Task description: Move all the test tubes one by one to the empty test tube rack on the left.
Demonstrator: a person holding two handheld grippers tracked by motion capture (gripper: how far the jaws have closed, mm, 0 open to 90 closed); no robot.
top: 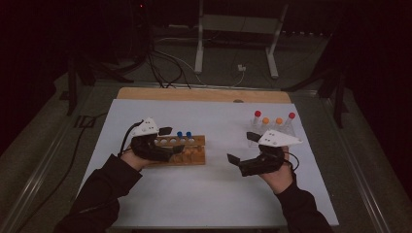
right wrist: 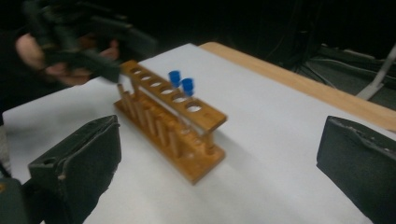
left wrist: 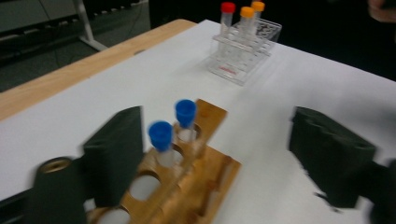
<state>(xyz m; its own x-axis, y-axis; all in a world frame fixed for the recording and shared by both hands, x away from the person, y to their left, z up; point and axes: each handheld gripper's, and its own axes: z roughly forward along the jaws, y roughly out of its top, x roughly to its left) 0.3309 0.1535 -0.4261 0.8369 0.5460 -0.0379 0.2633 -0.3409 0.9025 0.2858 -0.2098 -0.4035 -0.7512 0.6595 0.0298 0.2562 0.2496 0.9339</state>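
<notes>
The left gripper (top: 170, 140) hovers over the left end of the wooden tube rack (top: 187, 150), forearm angled in from the lower left – its jaws spread wide, nothing between them. Two blue-capped tubes (left wrist: 173, 128) stand upright in neighbouring holes of the rack. The right gripper (top: 241, 147), jaws also wide apart and empty, is held level, pointing toward the rack, just in front of the clear rack (top: 272, 131) of red- and orange-capped tubes.

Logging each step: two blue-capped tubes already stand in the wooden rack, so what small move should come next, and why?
Probably the right gripper reaches back to the clear rack for a red-capped tube: both grippers are open and empty, and the wooden rack has free holes.
</notes>
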